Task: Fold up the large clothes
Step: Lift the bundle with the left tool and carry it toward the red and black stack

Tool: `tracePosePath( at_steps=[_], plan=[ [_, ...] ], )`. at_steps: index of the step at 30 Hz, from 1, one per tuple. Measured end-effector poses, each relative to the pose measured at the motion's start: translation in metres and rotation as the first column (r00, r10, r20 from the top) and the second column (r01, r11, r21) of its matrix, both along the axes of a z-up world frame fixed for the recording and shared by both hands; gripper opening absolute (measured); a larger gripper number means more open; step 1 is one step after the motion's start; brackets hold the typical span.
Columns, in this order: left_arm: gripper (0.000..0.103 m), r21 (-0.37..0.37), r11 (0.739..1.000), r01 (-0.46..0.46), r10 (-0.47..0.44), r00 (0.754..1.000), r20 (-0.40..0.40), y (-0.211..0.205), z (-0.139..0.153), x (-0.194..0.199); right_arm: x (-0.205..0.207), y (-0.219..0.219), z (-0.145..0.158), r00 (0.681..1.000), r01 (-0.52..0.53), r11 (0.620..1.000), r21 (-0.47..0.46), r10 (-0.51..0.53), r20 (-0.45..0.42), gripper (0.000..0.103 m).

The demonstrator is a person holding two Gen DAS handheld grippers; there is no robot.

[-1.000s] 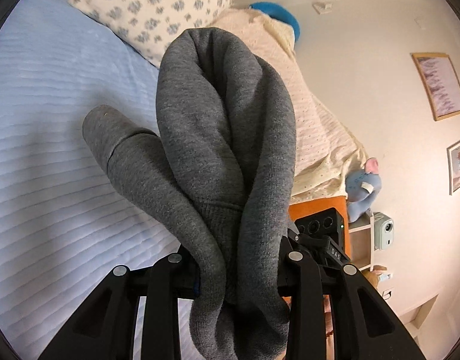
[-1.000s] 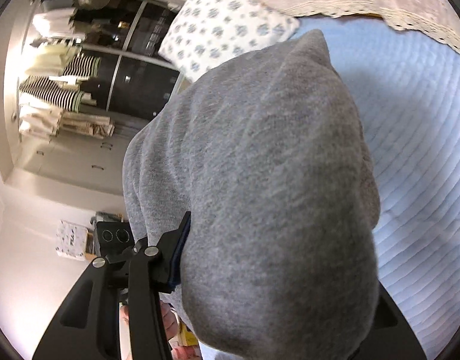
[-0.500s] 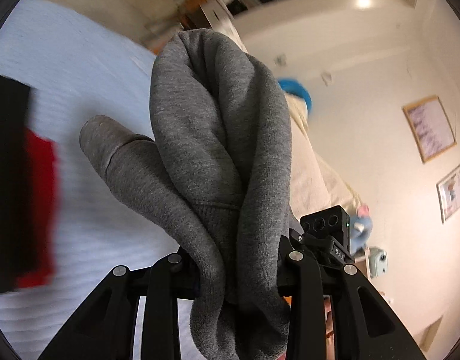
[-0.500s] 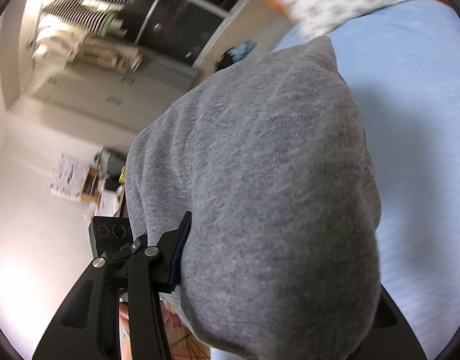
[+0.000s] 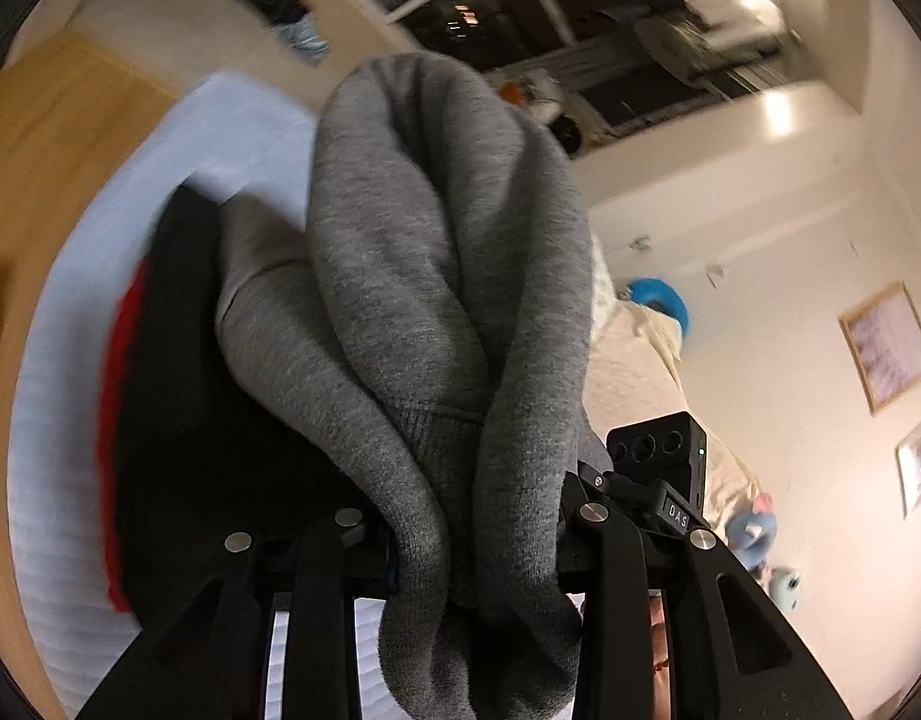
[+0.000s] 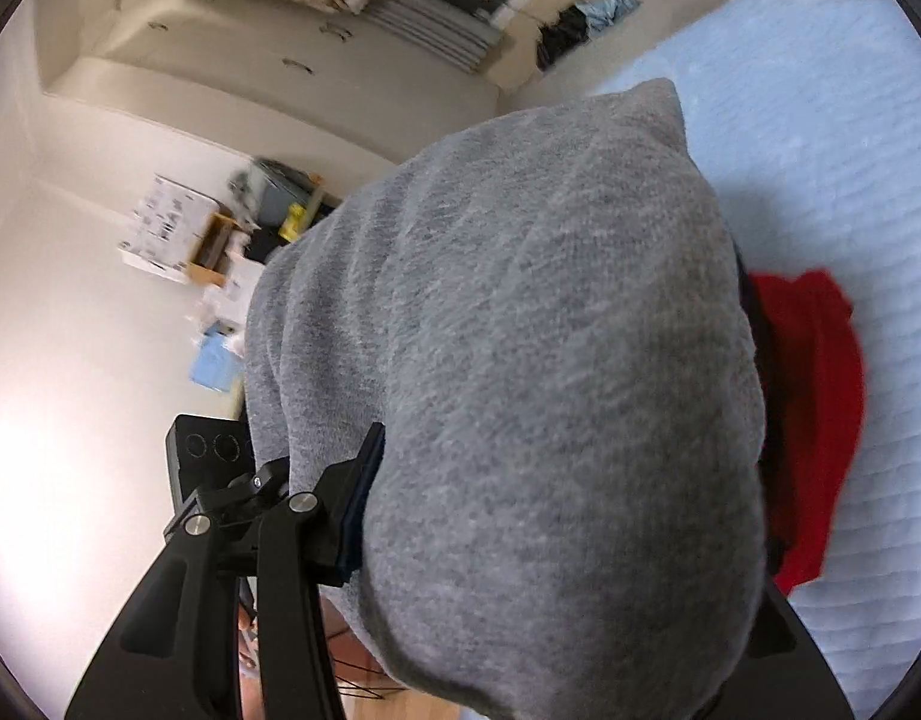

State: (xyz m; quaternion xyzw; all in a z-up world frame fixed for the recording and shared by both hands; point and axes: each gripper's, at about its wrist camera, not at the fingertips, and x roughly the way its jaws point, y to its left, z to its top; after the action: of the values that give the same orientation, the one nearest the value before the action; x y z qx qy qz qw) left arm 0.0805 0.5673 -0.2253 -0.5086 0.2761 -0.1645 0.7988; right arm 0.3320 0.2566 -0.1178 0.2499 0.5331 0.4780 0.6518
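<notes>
While both claws stay clamped on the folded grey sweatshirt, the scene behind them has swung.

Left wrist view: left claw point(image 5: 472, 546) is closed on a thick bunched fold of the grey sweatshirt point(image 5: 436, 312); cloth fills the gap between the fingers and spills over in front of the lens. A second ago the floral pillow and open blue sheet sat behind it. Now a wardrobe and the ceiling fill the top of the view, and a pile of dark clothing point(image 5: 220, 420) with a red garment point(image 5: 121, 420) at its side lies on the pale blue bed point(image 5: 58, 540), near the bed's edge beside the wooden floor. The sweatshirt hangs above and just right of that pile; contact not visible. The grip looks unchanged.

Right wrist view: right claw point(image 6: 520, 540) is pressed on the other side of the same bundle point(image 6: 520, 360). Only the left finger point(image 6: 358, 498) shows; the right one is buried under cloth. The pillow is gone from view; the red garment point(image 6: 814, 408) now shows just beyond the bundle's right edge, on the bed point(image 6: 820, 138).

Reading: folding looks done; the bundle is being carried across the bed towards the stack of finished clothes. What is left is probably lowering it squarely on top and letting go with both claws, without the fold slumping open.
</notes>
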Motion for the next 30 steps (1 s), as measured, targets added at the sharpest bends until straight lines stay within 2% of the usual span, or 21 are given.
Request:
tracePosePath(
  at_steps=[2,4,7,9,12,15,18,20,22,24,27,28,30],
  plan=[
    [0.037,-0.06,0.998,-0.019,0.016,0.998,-0.054,0.008,-0.033,-0.003,-0.001,0.022,-0.026,0.998,-0.012,0.996,-0.09,0.007,-0.055,0.05],
    [0.04,-0.088,0.996,-0.034,0.024,0.993,-0.117,0.0,-0.067,-0.002,-0.005,0.036,-0.05,0.996,-0.02,0.979,-0.203,0.002,-0.087,0.051],
    [0.044,-0.144,0.988,-0.048,0.032,0.993,-0.116,-0.004,-0.108,-0.007,-0.02,0.049,-0.062,1.0,-0.018,0.953,-0.301,0.021,0.008,0.052],
    [0.044,-0.156,0.987,-0.049,0.035,0.995,-0.093,-0.004,-0.113,-0.013,-0.026,0.054,-0.059,0.998,-0.012,0.946,-0.325,0.03,0.052,0.053],
    [0.044,-0.108,0.993,-0.052,0.044,0.996,-0.078,-0.009,-0.102,-0.026,-0.026,0.056,-0.054,0.999,-0.004,0.945,-0.328,0.019,0.043,0.054],
    [0.043,-0.005,0.999,-0.048,0.048,0.997,-0.064,-0.03,-0.068,-0.057,-0.016,0.04,-0.059,1.0,0.014,0.959,-0.284,-0.017,-0.008,0.054],
    [0.043,0.106,0.994,-0.034,0.038,0.998,-0.044,-0.038,-0.03,-0.065,-0.013,0.017,-0.067,0.997,0.048,0.968,-0.246,-0.061,-0.042,0.055],
    [0.043,0.151,0.988,-0.037,0.043,0.998,-0.036,-0.045,-0.01,-0.071,-0.01,0.011,-0.066,0.994,0.07,0.971,-0.229,-0.087,-0.063,0.056],
    [0.043,0.174,0.983,-0.055,0.065,0.997,-0.049,-0.043,-0.001,-0.078,-0.007,0.008,-0.064,0.992,0.09,0.97,-0.227,-0.109,-0.071,0.057],
    [0.041,0.199,0.977,-0.071,0.085,0.995,-0.06,-0.04,-0.006,-0.09,-0.009,0.004,-0.065,0.99,0.093,0.967,-0.238,-0.114,-0.078,0.057],
    [0.041,0.197,0.975,-0.106,0.122,0.99,-0.07,-0.032,0.006,-0.117,-0.021,0.017,-0.059,0.992,0.087,0.962,-0.258,-0.107,-0.065,0.058],
    [0.041,0.175,0.978,-0.115,0.126,0.991,-0.051,-0.028,0.011,-0.122,-0.027,0.022,-0.059,0.993,0.091,0.961,-0.261,-0.109,-0.055,0.058],
    [0.041,0.169,0.98,-0.107,0.114,0.993,-0.031,-0.025,0.028,-0.114,-0.031,0.021,-0.057,0.991,0.114,0.96,-0.257,-0.128,-0.037,0.058]
  ],
)
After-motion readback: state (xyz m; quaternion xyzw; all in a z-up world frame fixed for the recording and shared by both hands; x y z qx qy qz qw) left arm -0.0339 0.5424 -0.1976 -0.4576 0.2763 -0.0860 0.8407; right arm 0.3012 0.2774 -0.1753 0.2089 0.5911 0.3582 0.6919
